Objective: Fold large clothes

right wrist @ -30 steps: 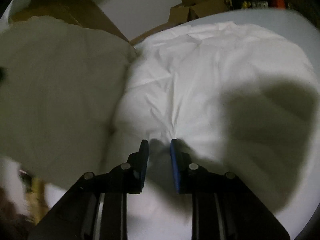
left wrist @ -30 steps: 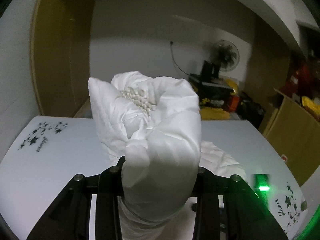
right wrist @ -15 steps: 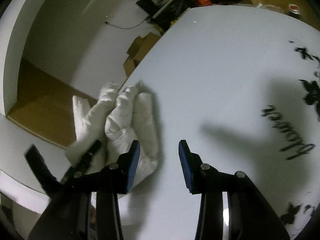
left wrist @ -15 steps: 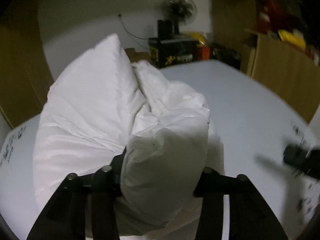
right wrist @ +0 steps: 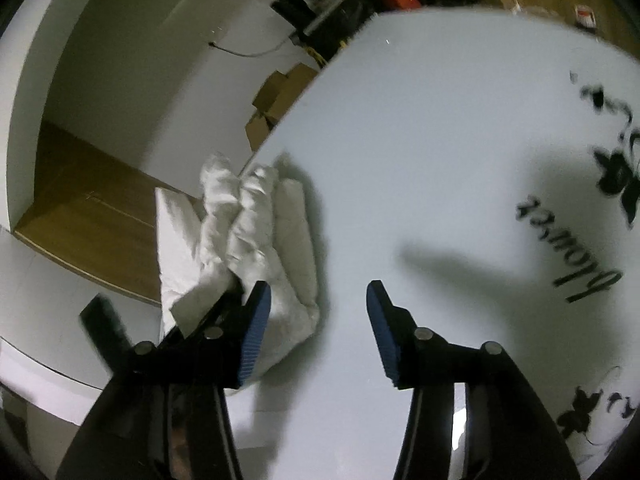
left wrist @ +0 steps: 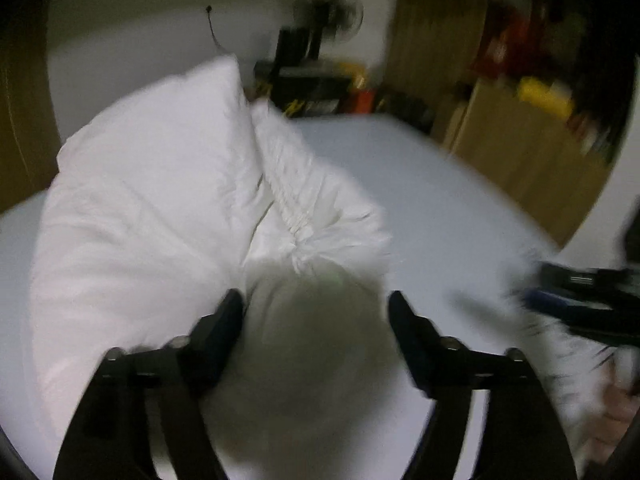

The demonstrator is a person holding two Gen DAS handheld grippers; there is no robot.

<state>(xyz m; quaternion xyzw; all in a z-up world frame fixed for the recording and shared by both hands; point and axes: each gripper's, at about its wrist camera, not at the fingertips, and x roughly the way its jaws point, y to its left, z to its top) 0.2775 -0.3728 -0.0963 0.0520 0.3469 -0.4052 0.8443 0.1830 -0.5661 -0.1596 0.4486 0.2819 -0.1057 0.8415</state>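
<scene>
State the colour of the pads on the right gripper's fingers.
Blue, ribbed pads on black fingers; the right wrist view shows them best.

One white padded garment (left wrist: 152, 216) lay bundled on one white table (left wrist: 432, 208); two grippers, left (left wrist: 316, 308) and right (right wrist: 316, 304), each had two fingers. One standing fan (left wrist: 328, 12), two stacked cardboard boxes (right wrist: 276, 104) and one wall cable (right wrist: 240, 50) stood behind. The tabletop carried one printed word (right wrist: 572, 248) and several black flower motifs (right wrist: 618, 176)
</scene>
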